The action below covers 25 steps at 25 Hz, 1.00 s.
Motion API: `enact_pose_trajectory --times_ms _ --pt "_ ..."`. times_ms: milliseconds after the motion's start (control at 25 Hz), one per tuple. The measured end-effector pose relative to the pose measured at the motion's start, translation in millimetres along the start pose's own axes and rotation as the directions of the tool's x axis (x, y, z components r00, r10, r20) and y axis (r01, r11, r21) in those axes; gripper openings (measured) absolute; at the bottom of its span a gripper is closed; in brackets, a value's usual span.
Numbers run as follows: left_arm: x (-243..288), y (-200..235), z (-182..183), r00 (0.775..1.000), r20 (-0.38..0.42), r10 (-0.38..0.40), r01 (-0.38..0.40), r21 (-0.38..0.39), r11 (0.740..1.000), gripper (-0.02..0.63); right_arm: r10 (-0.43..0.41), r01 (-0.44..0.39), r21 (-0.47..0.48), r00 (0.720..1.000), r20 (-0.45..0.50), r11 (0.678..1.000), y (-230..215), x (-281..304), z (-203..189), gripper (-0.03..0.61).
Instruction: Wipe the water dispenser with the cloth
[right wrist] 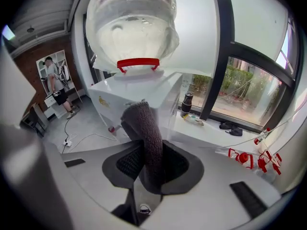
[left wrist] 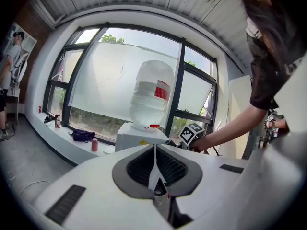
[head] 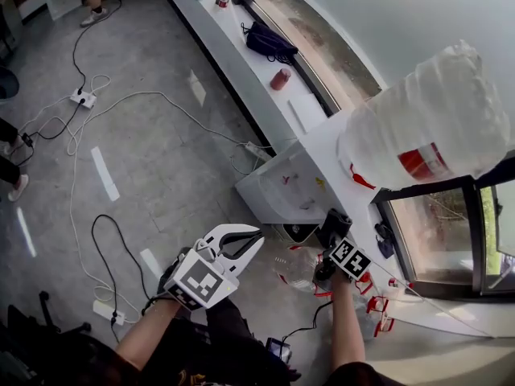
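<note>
Two hand-held grippers are raised toward a white box-shaped water dispenser [head: 278, 190] that stands by the window, with a large clear upturned water bottle [head: 426, 127] bearing a red label seated on top. The right gripper [head: 333, 225] is close to the dispenser's side, below the bottle. Its jaws are clenched on a dark grey, nubbly cloth [right wrist: 146, 138], which stands up out of them as a thick roll. In the right gripper view the top of the cloth lies in front of the dispenser's lower corner; whether it touches the white panel cannot be told. A red plastic collar [right wrist: 138, 62] rings the bottle's neck just above the dispenser's top.

The left gripper [head: 257, 238] is held lower and further out over the grey floor [head: 161, 151], well apart from the dispenser. Its white jaws are pressed together along a thin seam with nothing between them, as the left gripper view shows.

Beyond the dispenser a long white window ledge [head: 241, 63] carries a small red can [head: 280, 79] and a dark bag [head: 269, 40]. White cables [head: 121, 103] and a power strip [head: 83, 97] lie on the floor. Near the dispenser's foot are clear containers with red caps [right wrist: 249, 158].
</note>
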<state>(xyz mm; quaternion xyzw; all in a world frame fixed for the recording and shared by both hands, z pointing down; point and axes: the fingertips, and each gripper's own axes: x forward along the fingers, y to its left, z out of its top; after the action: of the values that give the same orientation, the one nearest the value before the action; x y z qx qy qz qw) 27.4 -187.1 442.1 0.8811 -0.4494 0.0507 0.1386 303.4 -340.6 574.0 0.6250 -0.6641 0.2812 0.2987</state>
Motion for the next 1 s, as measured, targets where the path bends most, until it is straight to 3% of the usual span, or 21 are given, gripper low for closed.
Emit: enact_pose_trajectory --times_ms 120,240,600,760,1000 --pt "9.1 -3.7 -5.9 1.000 -0.008 -0.006 0.006 0.013 1.000 0.020 -0.012 0.012 -0.005 1.000 -0.007 1.000 -13.5 -2.7 -4.7 0.104" --pt "16.7 -4.1 -17.1 1.000 -0.015 -0.005 0.005 -0.001 1.000 0.020 0.037 -0.038 -0.036 0.999 -0.026 0.999 -2.7 -1.3 -18.2 0.104" --pt "12.2 21.0 -26.9 0.998 0.050 0.046 -0.045 -0.009 0.999 0.020 0.181 -0.194 -0.150 0.979 -0.095 0.969 89.5 44.8 -65.5 0.104" --pt "2.0 43.2 -45.6 0.995 0.035 0.095 -0.096 0.013 0.995 0.020 0.228 -0.249 -0.196 0.966 -0.124 0.948 137.6 79.3 -82.0 0.104" --pt "-18.5 76.2 -85.3 0.988 0.023 0.155 -0.155 -0.020 0.988 0.020 0.230 -0.258 -0.287 0.965 -0.126 0.922 192.4 132.9 -86.5 0.104"
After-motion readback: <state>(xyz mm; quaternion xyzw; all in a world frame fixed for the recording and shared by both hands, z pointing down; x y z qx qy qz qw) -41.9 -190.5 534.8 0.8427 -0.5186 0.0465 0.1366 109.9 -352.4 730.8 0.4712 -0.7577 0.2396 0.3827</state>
